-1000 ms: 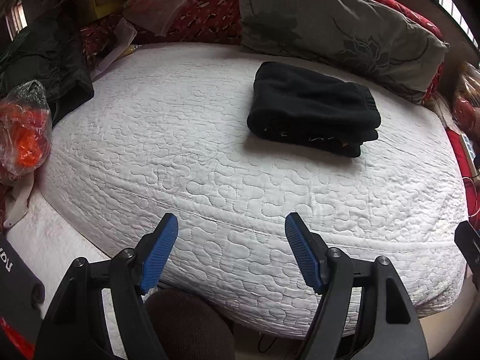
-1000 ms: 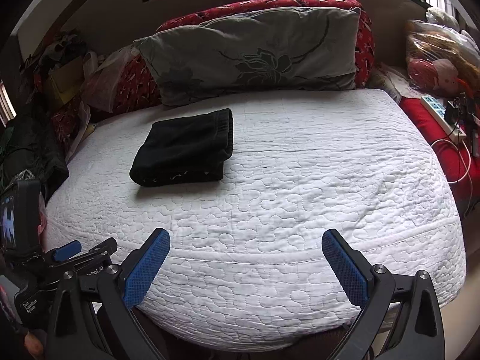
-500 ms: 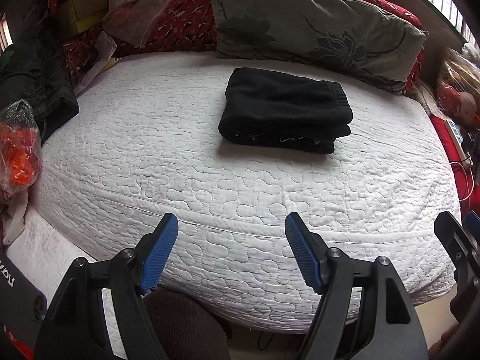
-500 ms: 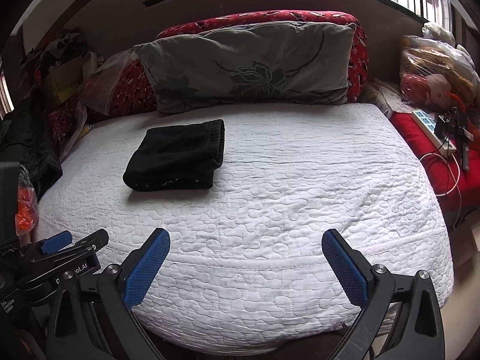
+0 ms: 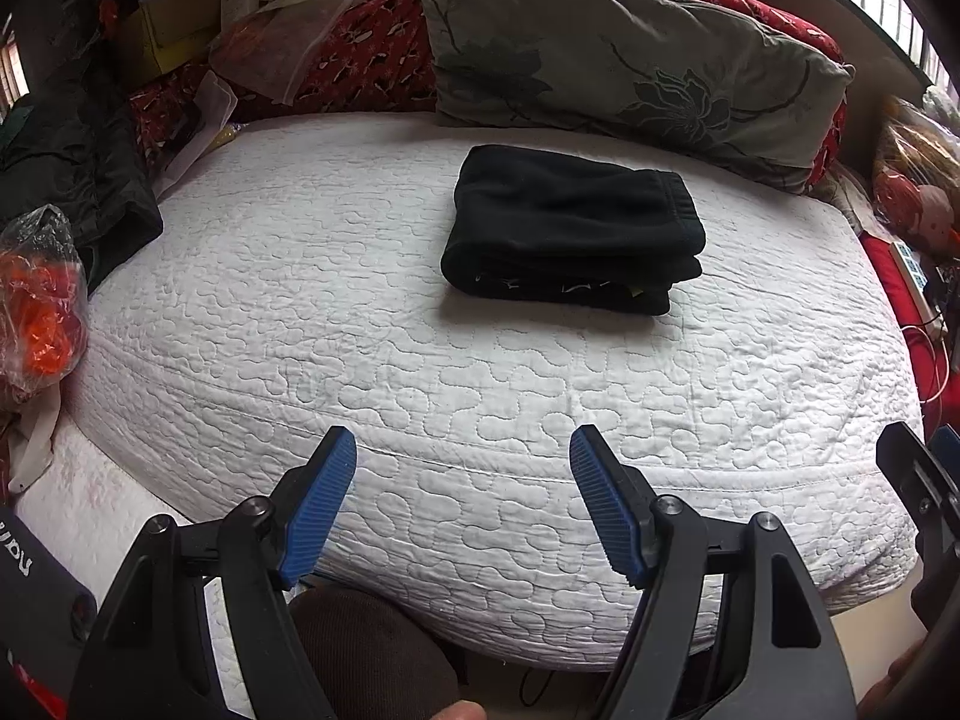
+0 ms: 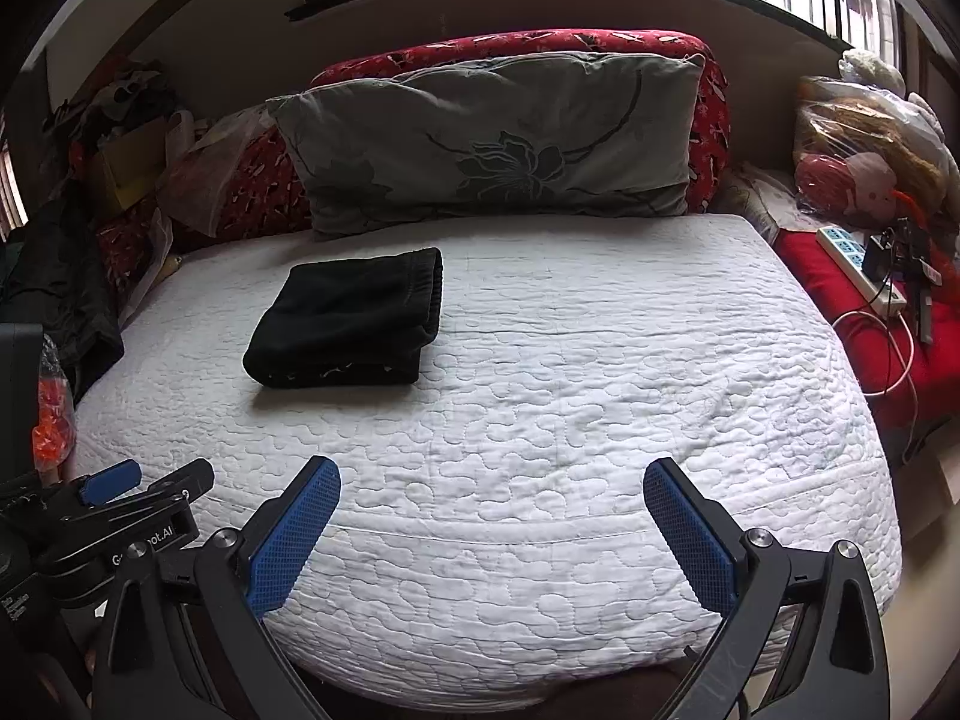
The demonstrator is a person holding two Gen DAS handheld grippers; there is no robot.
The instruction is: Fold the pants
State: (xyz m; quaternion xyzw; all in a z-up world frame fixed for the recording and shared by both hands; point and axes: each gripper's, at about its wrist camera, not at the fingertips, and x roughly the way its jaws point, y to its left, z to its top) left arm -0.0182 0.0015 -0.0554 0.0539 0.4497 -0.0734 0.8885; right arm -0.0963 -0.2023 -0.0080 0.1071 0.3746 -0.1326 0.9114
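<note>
Black pants (image 5: 570,228) (image 6: 351,318) lie folded into a thick rectangular stack on the white quilted mattress (image 5: 372,324) (image 6: 600,372), toward its far side near the pillow. My left gripper (image 5: 462,468) hovers open above the mattress's near edge, well short of the pants, nothing between its blue pads. My right gripper (image 6: 492,498) also stands open and wide over the near edge, to the right of the pants. The left gripper (image 6: 114,477) shows at the lower left of the right wrist view.
A grey flowered pillow (image 5: 630,54) (image 6: 492,138) leans on a red headboard (image 6: 711,108). Dark clothes (image 5: 66,180), bags and an orange-filled plastic bag (image 5: 36,306) crowd the left side. A power strip with cables (image 6: 864,270) lies on a red cushion at right.
Both views have tilted up a little, showing more of the headboard and window. The pants lie as before and both grippers stay open.
</note>
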